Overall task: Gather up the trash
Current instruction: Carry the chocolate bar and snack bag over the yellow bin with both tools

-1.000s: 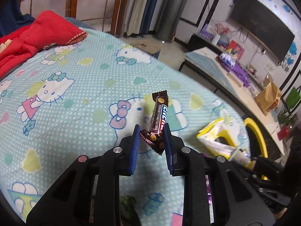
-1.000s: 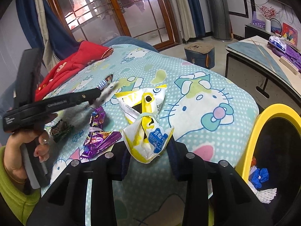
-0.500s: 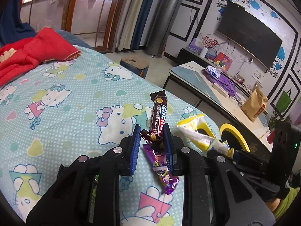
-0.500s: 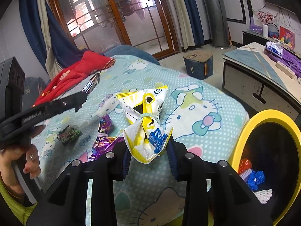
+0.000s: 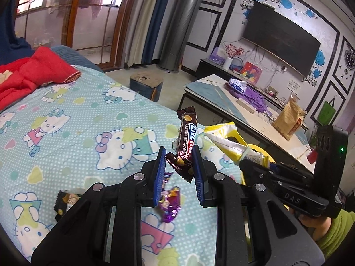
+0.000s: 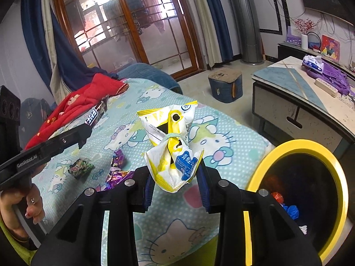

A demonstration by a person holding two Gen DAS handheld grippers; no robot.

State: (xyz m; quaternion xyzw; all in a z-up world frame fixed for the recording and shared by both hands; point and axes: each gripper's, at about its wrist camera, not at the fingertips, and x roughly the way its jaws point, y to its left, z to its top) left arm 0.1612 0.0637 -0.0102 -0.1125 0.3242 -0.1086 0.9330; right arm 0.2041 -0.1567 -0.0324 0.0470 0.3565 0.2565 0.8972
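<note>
Left wrist view: left gripper (image 5: 179,166) fingers clenched on brown candy bar wrapper (image 5: 187,138), held upright above bed (image 5: 73,119); purple wrapper (image 5: 169,204) at 6 o'clock below, dark wrapper (image 5: 66,201) at 8 o'clock on sheet. Right wrist view: right gripper (image 6: 176,182) fingers clamped on yellow-white snack bag (image 6: 172,146), raised off bed; yellow-rimmed bin (image 6: 310,190) at 3 o'clock, trash inside.

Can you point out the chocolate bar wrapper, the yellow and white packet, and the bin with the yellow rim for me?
chocolate bar wrapper (image 5: 188,137): left wrist view, on its printed middle.
yellow and white packet (image 6: 175,166): right wrist view, on its lower half.
bin (image 6: 297,143): right wrist view, on its yellow rim's top.
</note>
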